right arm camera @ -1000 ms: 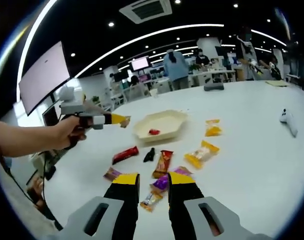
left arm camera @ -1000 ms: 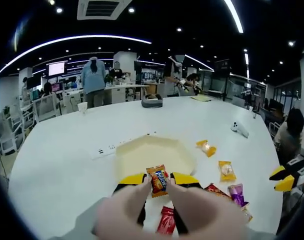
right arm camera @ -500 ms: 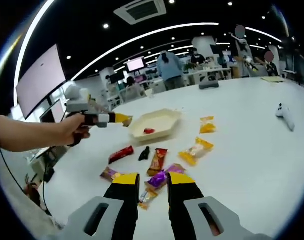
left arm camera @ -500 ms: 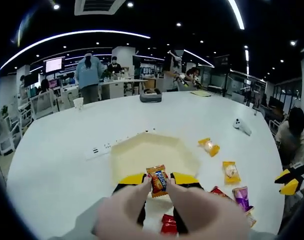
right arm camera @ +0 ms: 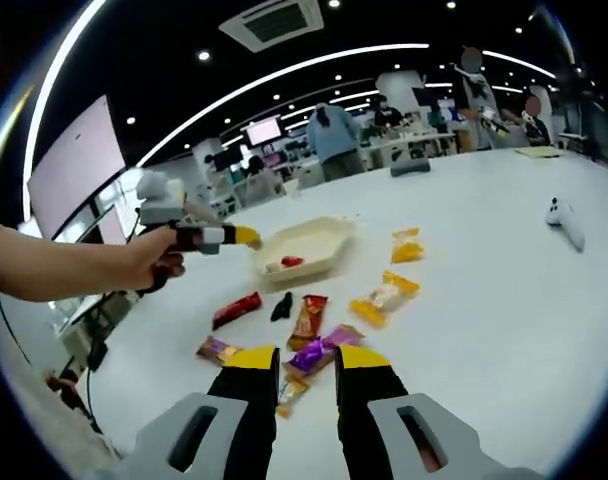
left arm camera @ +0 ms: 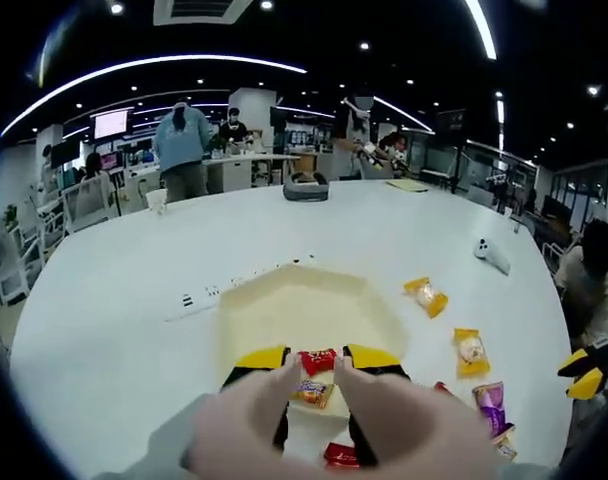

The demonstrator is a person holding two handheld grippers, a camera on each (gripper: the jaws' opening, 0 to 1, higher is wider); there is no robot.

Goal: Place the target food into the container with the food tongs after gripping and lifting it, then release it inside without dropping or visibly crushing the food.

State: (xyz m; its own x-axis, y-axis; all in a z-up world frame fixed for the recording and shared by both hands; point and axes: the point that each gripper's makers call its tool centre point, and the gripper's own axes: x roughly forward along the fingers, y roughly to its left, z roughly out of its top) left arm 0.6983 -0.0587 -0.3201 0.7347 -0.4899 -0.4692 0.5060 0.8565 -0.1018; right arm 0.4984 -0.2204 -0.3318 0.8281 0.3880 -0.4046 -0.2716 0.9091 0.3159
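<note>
On the white bench [left arm camera: 114, 300], sitting: a cream hexagonal tray [left arm camera: 284, 310] holding a red packet [left arm camera: 317, 360] and an orange snack packet [left arm camera: 312, 392], both lying loose between the parted, empty jaws of the left claw [left arm camera: 317, 362]. In the right gripper view, hovering low: the right claw [right arm camera: 295, 362], jaws slightly apart, gripping nothing, above a purple packet [right arm camera: 311, 354] among scattered wrapped snacks [right arm camera: 384, 296].
</note>
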